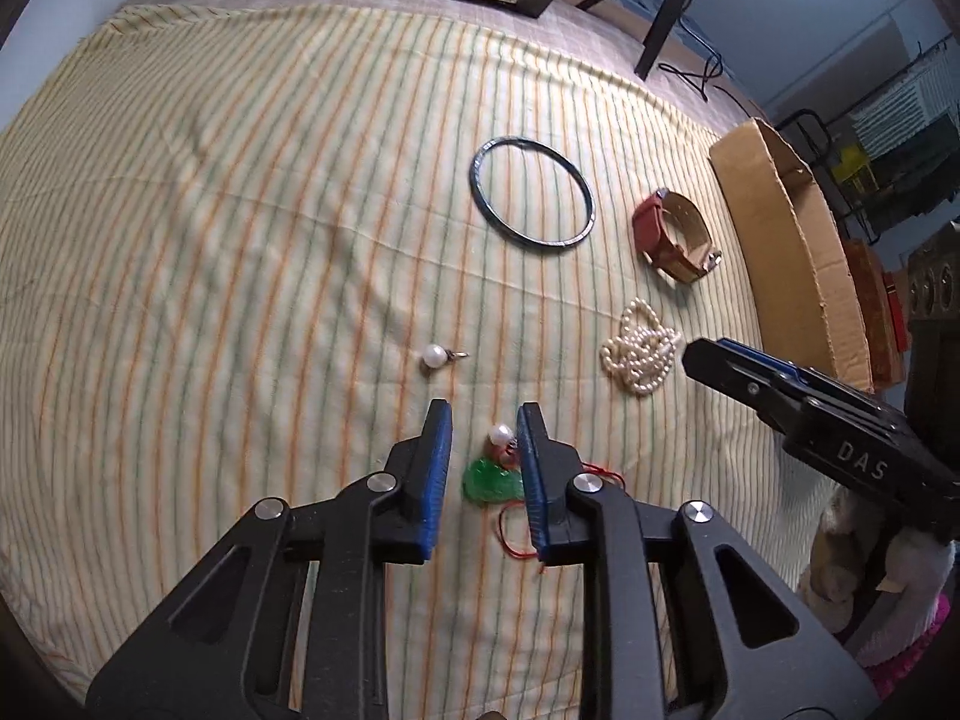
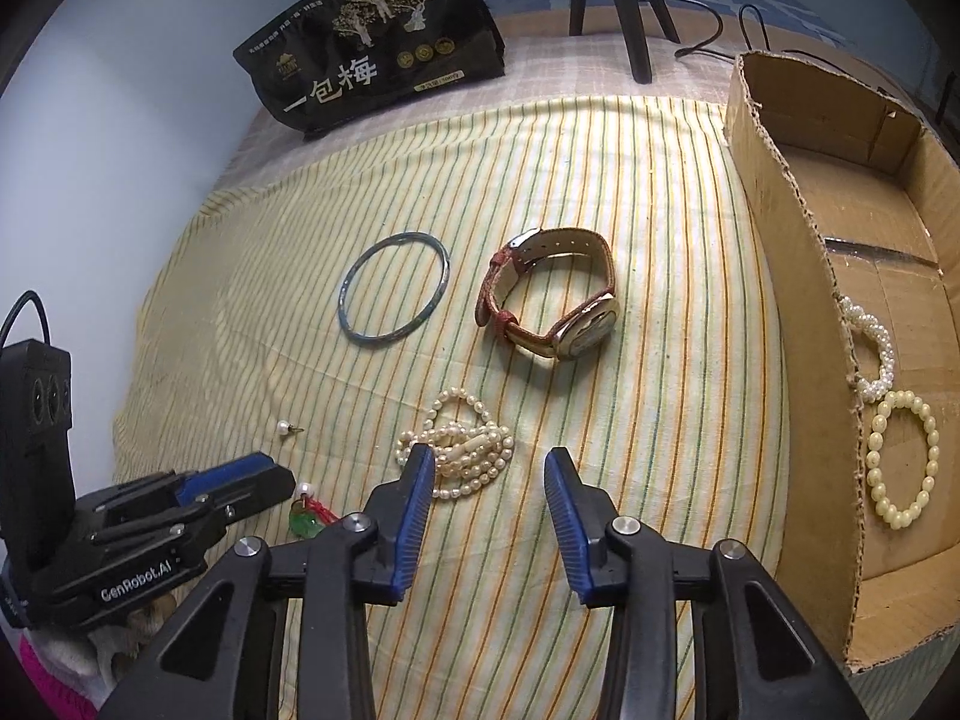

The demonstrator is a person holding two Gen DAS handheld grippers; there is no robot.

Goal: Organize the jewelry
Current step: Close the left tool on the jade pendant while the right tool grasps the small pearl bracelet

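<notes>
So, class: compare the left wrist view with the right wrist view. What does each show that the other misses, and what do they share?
Only the left wrist view: the red cord trailing from the green pendant, and the left claw, open, straddling it.

Only the right wrist view: two bead bracelets inside the cardboard box, and the open right claw.

Both: bangle, watch, pearl strand, loose pearl earring, black snack bag.
</notes>
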